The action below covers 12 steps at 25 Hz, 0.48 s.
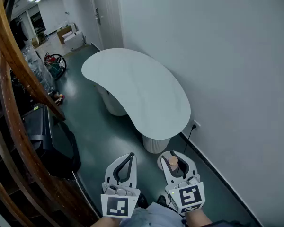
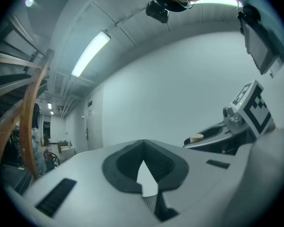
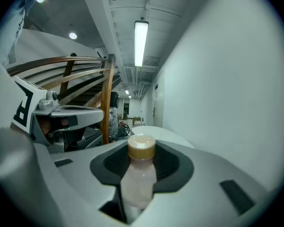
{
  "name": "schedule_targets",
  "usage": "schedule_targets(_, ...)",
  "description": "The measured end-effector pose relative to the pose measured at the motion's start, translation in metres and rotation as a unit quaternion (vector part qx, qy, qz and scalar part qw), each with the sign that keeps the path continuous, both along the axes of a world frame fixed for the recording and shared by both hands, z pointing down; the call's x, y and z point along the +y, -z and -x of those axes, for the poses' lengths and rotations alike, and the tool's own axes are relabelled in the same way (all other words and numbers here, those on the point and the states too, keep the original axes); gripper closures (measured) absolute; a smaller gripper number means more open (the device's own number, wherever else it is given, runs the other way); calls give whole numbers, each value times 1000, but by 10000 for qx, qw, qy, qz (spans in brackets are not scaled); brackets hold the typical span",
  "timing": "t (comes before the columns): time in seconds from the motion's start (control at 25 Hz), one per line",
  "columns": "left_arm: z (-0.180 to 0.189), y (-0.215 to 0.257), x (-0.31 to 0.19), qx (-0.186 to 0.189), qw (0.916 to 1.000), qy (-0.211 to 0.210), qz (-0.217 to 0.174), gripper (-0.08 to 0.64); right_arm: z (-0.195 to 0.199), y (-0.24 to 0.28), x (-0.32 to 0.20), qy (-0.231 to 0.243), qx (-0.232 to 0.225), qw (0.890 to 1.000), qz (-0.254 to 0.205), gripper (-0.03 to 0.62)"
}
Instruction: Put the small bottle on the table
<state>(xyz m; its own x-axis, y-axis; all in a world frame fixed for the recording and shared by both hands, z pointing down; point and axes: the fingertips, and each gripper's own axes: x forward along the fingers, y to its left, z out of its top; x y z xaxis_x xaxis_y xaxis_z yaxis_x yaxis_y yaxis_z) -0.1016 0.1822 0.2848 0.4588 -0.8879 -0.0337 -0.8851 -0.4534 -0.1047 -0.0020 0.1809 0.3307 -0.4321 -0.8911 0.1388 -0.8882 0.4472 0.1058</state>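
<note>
A small bottle (image 1: 172, 162) with pale pinkish contents and a tan cap stands upright between the jaws of my right gripper (image 1: 174, 155), which is shut on it. The right gripper view shows the bottle (image 3: 139, 176) close up, gripped at its body by the dark pads. To its left my left gripper (image 1: 129, 156) is shut with nothing in it, its jaws meeting at the tips (image 2: 144, 142). A white kidney-shaped table (image 1: 137, 89) on round pedestals lies ahead of both grippers, and its top (image 3: 156, 133) shows beyond the bottle cap.
A white wall (image 1: 227, 56) runs along the right, with a socket and cable (image 1: 195, 125) near the floor. A curved wooden stair railing (image 1: 19, 79) and a black box (image 1: 47, 136) stand on the left. A door (image 1: 102, 13) and clutter lie further back.
</note>
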Motion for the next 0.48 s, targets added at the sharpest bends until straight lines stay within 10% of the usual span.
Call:
schedule_targets(0.12, 3, 1, -2, -582, 9976, -267, -276, 560, 7, -1, -4, -74, -5, 10000, -24, 472)
schedule_targets(0.32, 12, -4, -10, 93, 9998, -159, 47, 560, 10, -1, -10, -253, -218, 9994, 49, 472)
schedule_targets(0.48, 4, 5, -19, -1324, 9860, -675, -759, 560, 7, 3, -19, -412, -199, 9989, 137, 472)
